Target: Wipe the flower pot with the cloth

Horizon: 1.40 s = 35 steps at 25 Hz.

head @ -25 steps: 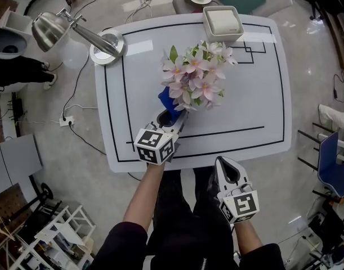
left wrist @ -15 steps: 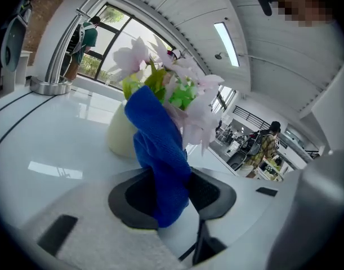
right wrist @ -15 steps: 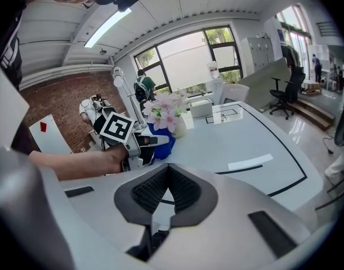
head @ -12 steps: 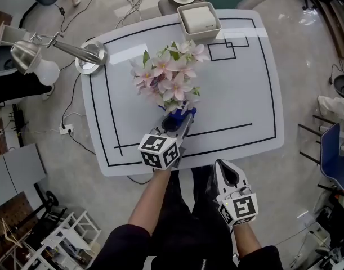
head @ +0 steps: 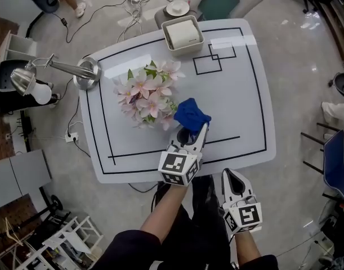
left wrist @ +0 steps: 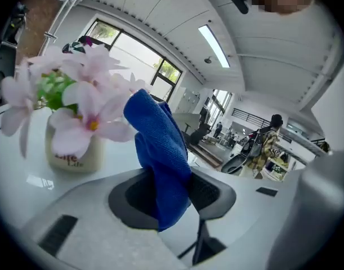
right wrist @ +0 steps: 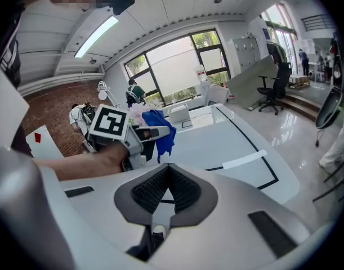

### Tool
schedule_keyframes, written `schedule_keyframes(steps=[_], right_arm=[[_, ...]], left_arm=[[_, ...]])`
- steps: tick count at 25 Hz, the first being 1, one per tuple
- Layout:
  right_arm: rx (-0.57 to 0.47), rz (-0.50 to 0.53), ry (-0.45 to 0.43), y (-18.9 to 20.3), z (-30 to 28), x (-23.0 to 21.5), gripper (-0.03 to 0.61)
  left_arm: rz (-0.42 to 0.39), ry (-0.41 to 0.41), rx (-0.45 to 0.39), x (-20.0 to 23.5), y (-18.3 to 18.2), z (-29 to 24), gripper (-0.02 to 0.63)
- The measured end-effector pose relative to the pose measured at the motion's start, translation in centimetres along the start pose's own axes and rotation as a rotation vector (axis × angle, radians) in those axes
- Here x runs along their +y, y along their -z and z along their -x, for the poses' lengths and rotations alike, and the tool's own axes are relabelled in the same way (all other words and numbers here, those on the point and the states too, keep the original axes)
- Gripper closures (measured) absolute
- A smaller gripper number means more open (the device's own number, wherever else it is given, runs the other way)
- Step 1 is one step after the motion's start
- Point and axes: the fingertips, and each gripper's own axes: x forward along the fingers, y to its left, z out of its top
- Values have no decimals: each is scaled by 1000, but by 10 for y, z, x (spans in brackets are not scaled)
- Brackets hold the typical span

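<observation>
The flower pot (left wrist: 75,151) stands on the white table (head: 239,94), left of centre. In the head view it is wholly hidden under its pink flowers (head: 144,97), and only the left gripper view shows its cream wall. The blue cloth (head: 191,115) is pinched in the closed jaws of the left gripper (head: 193,133), just right of the blossoms. A second ago it was tucked under them; now it sits clear. The right gripper (head: 232,176) — jaws together, empty — hangs off the table's near edge.
</observation>
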Motion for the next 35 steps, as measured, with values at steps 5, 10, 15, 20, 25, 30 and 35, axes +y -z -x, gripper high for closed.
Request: schedule_keyframes(steps=[5, 10, 15, 20, 25, 30, 35], right_arm=[[10, -11, 3, -1, 10, -27, 571], [17, -16, 7, -4, 12, -49, 571], [14, -22, 8, -11, 10, -60, 571], [20, -21, 2, -13, 4, -63, 571], [28, -22, -4, -11, -1, -59, 571], [25, -18, -16, -11, -2, -46, 571], [24, -4, -31, -9, 1, -33, 571]], left_arm=[[105, -63, -40, 20, -26, -55, 472], [176, -195, -80, 59, -44, -86, 472], [201, -274, -90, 80, -51, -101, 472], [215, -323, -95, 94, -50, -106, 474], [281, -336, -98, 93, -45, -99, 474], [317, -326, -84, 79, -27, -81, 474], [309, -334, -59, 76, -11, -57, 474]])
